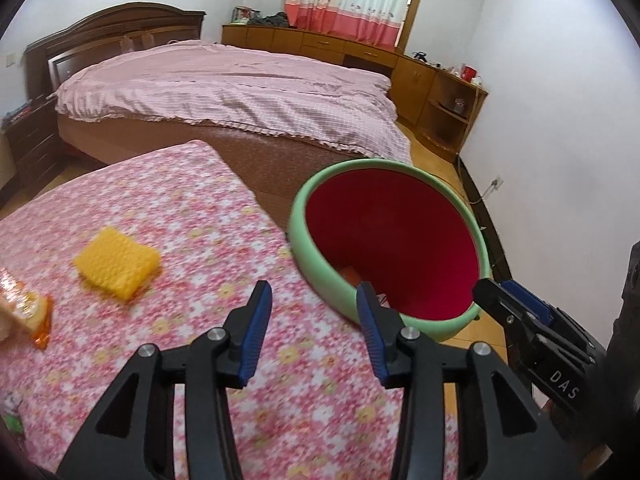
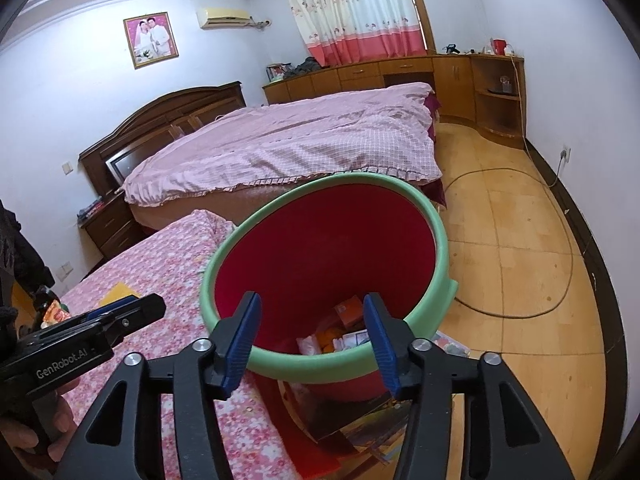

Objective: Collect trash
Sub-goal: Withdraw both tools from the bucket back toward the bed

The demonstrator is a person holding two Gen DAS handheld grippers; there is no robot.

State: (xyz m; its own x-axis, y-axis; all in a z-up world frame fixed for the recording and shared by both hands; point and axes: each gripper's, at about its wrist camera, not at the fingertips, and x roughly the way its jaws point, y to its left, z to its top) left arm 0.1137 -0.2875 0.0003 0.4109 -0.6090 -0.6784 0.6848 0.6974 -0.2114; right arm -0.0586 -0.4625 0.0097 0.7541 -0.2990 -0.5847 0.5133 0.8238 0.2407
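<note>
A red bin with a green rim (image 1: pixel 304 208) stands beside the floral-clothed table (image 1: pixel 192 208); it also shows in the right wrist view (image 2: pixel 440 240), with wrappers and packets (image 2: pixel 344 336) in its bottom. A yellow sponge-like pad (image 1: pixel 116 262) and an orange snack wrapper (image 1: pixel 36 316) lie on the table at left. My left gripper (image 1: pixel 314 300) is open and empty over the table edge by the bin. My right gripper (image 2: pixel 312 316) is open and empty above the bin's near rim; it shows in the left wrist view (image 1: pixel 516 300).
A bed with a pink quilt (image 1: pixel 240 88) stands behind the table. Wooden cabinets (image 1: pixel 400 64) line the far wall. A cable (image 2: pixel 560 240) loops over the wooden floor right of the bin. A green scrap (image 1: pixel 12 424) lies at the table's left edge.
</note>
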